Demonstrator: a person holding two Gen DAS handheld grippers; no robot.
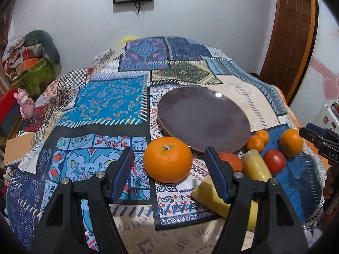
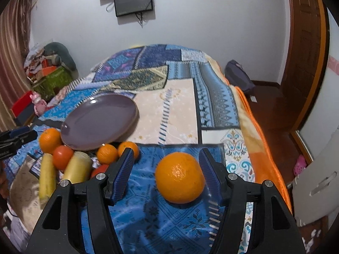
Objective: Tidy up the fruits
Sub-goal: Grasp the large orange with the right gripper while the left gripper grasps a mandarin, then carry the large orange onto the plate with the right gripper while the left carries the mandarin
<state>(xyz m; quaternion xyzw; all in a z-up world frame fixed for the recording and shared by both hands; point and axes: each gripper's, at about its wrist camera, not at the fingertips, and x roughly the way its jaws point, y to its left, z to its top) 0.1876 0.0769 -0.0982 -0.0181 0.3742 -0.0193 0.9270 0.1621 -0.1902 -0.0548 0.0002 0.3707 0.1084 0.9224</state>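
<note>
A purple plate (image 1: 203, 116) lies on the patterned cloth; it also shows in the right wrist view (image 2: 99, 122). In the left wrist view my left gripper (image 1: 169, 169) is open, with a large orange (image 1: 168, 159) on the cloth between its fingers, untouched. In the right wrist view my right gripper (image 2: 166, 169) is open around another large orange (image 2: 180, 177), which sits close to the right finger. Two small oranges (image 1: 257, 140), a tomato (image 1: 274, 162) and yellow bananas (image 1: 255, 166) lie beside the plate.
The right gripper shows at the right edge of the left wrist view (image 1: 322, 144). A second tomato (image 2: 62, 156) lies by the bananas (image 2: 47, 175). The bed's orange-edged right side (image 2: 260, 131) drops to a wooden floor. Clutter stands at the far left (image 1: 31, 67).
</note>
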